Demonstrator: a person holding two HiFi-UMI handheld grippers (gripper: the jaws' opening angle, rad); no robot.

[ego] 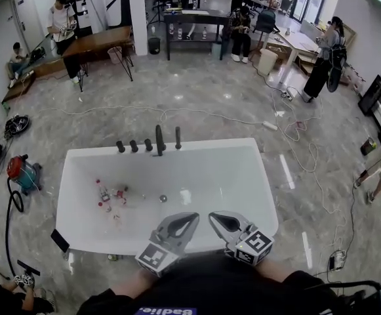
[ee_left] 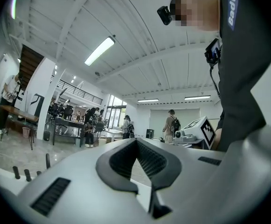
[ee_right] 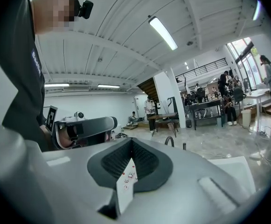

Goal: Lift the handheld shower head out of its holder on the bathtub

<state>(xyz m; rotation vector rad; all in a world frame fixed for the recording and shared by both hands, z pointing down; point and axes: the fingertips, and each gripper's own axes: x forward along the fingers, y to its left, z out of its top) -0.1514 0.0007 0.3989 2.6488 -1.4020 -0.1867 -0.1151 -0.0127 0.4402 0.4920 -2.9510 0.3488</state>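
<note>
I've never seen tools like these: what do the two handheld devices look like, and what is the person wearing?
The left gripper and the right gripper both have smooth, light grey shells that taper to a point. Their fingers are lined with dark ribbed rubber. Each carries a cube with black-and-white square markers. The person wears a dark top with light lettering.

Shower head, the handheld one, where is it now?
Head view: the shower head is probably the slim dark post at the right end of the fittings on the bathtub's far rim, beside the taller spout.
</note>
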